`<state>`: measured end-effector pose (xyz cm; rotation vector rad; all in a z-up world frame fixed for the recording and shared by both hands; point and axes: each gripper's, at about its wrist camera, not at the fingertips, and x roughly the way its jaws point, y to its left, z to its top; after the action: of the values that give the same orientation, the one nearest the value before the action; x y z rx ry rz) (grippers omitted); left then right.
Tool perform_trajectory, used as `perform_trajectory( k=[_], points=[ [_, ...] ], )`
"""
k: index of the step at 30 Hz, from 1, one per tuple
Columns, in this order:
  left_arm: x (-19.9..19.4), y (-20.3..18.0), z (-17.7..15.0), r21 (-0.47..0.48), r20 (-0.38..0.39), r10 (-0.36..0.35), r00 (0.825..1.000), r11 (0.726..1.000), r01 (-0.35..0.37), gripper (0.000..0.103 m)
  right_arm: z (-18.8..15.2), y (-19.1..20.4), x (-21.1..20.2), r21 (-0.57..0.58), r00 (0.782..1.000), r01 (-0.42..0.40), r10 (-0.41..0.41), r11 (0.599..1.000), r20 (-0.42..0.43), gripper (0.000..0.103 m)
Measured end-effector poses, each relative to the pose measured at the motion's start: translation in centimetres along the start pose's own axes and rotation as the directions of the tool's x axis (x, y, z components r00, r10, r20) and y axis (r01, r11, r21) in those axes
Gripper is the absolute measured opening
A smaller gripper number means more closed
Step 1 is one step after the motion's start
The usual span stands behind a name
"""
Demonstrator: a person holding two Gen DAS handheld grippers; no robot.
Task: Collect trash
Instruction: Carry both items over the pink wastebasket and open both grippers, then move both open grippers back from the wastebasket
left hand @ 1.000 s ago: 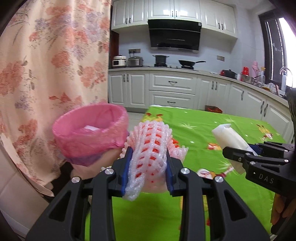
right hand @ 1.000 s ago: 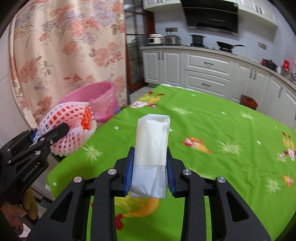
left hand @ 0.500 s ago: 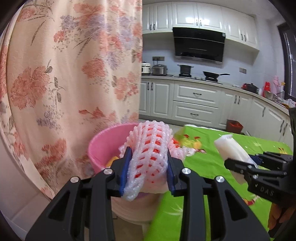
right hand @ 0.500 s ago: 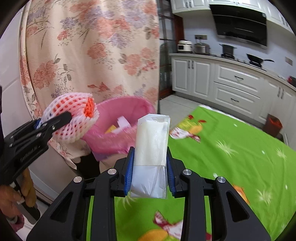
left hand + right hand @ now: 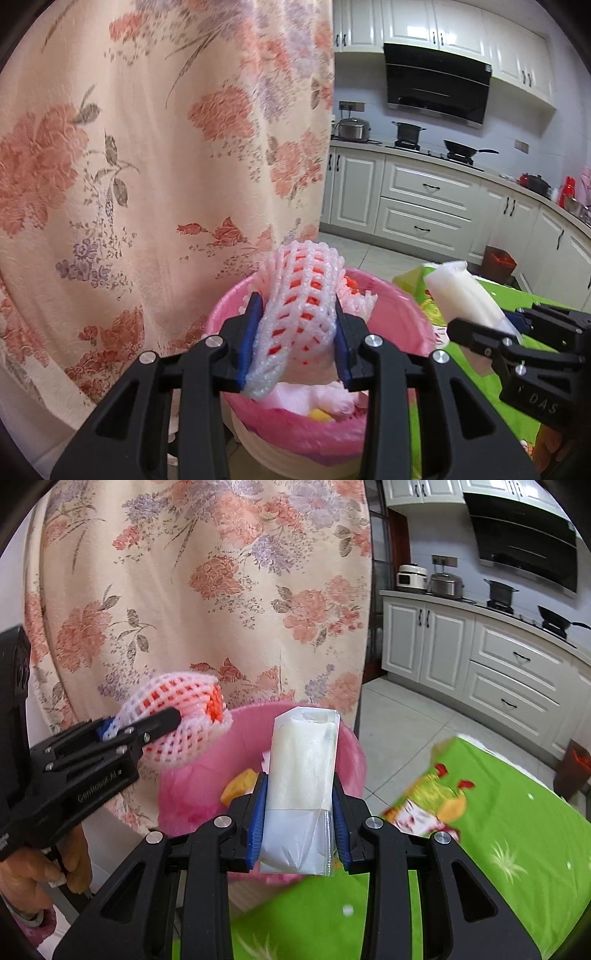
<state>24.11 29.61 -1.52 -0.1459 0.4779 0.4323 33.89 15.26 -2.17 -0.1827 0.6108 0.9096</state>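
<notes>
Kitchen curtain [image 5: 147,166] now fills the background: both grippers have swung from the counter [image 5: 517,830] to over the pink bin [image 5: 399,314], left gripper [image 5: 295,328] clamping foam net [image 5: 299,295], right gripper [image 5: 299,812] clamping plastic packet [image 5: 303,768], ready to drop.

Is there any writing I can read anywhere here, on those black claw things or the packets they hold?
"DAS": white letters on the black body of the right claw, seen from the left wrist camera; the word may run on out of sight.
"GenRobot.AI": faint and blurred, on the side of the left claw, seen from the right wrist camera.
Foam fruit net, white packet: no print visible.
</notes>
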Motion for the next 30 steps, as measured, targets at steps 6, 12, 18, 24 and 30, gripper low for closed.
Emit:
perform_trajectory(
  k=[6, 12, 18, 24, 30],
  points=[
    [2.7, 1.0, 0.1, -0.016, -0.022, 0.011, 1.0, 1.0, -0.012, 0.037, 1.7, -0.3, 3.3, 0.01, 0.999, -0.042, 0.042, 0.999, -0.007, 0.034],
    [4.9, 1.7, 0.7, -0.033, -0.035, 0.012, 0.999, 0.999, -0.013, 0.058, 2.1, -0.2, 5.6, -0.017, 0.997, -0.071, 0.071, 0.997, -0.006, 0.063],
    [4.8, 2.2, 1.0, -0.036, -0.02, 0.033, 0.999, 0.999, -0.034, 0.069, 1.6, -1.3, 5.2, -0.004, 0.998, -0.06, 0.06, 0.998, 0.004, 0.063],
    [2.6, 1.8, 1.4, -0.04, 0.029, 0.022, 0.999, 0.999, -0.021, 0.091, 0.9, -2.5, 2.8, 0.023, 0.999, -0.029, 0.028, 0.999, 0.025, 0.063],
    [-2.8, 0.5, 3.1, -0.021, 0.142, 0.03, 0.989, 0.999, -0.027, 0.098, 1.3, -2.0, -1.8, 0.0, 0.997, 0.024, -0.024, 1.0, 0.079, 0.081]
  ],
)
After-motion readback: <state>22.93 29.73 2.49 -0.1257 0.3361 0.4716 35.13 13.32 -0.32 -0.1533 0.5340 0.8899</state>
